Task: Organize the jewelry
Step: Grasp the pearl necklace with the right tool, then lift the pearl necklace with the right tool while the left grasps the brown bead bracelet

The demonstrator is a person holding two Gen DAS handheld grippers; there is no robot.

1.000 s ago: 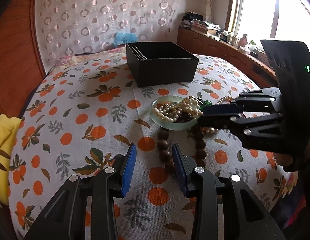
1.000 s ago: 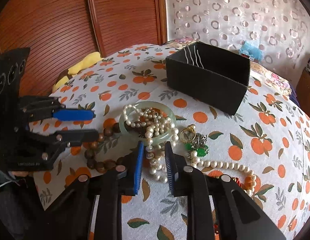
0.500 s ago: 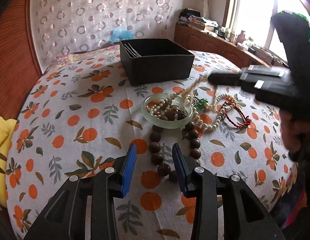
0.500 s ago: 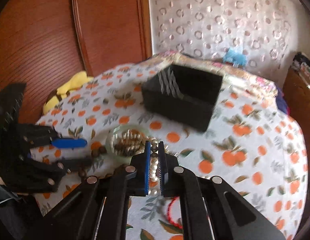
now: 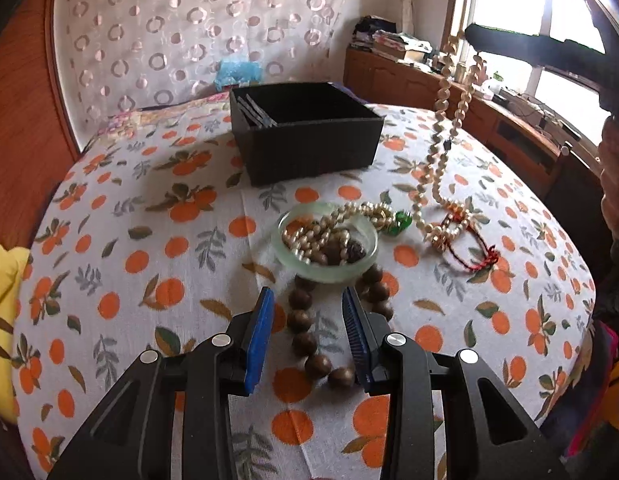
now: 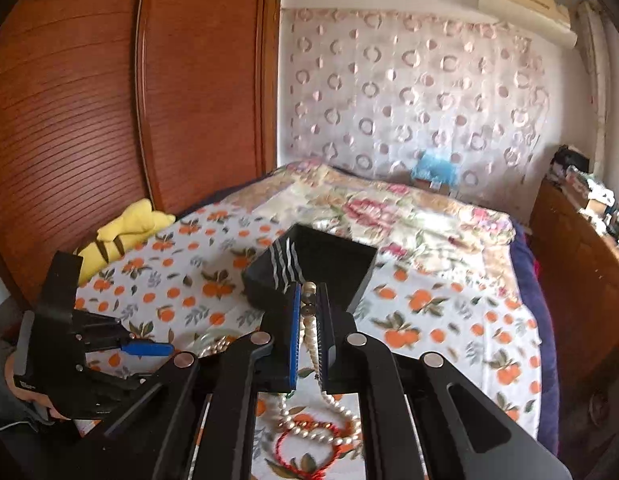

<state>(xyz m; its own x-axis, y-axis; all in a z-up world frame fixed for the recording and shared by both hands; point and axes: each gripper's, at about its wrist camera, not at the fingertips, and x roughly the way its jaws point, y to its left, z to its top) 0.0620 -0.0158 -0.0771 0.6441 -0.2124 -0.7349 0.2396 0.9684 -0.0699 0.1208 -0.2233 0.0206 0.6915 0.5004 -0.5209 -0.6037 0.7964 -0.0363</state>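
Observation:
My right gripper (image 6: 308,300) is shut on a pearl necklace (image 6: 309,332) and holds it high above the bed; the strand (image 5: 443,120) hangs down to the cloth, its lower end tangled with a red cord bracelet (image 5: 475,254). A pale green glass dish (image 5: 325,240) holds more pearls and dark beads. A green pendant (image 5: 401,222) lies beside it. A brown wooden bead bracelet (image 5: 309,328) lies in front of the dish, between the fingers of my open left gripper (image 5: 307,316). The black open box (image 5: 305,136) stands behind the dish.
The bed is covered by an orange-print cloth (image 5: 109,240). A yellow pillow (image 5: 1,320) lies at the left edge. A wooden wardrobe (image 6: 109,100) stands on the left and a wooden sideboard (image 5: 509,120) with clutter runs under the window.
My right gripper closed on the pearl necklace and lifted it well above the bed, pulling the strand out of the dish. My left gripper stayed open near the brown beads.

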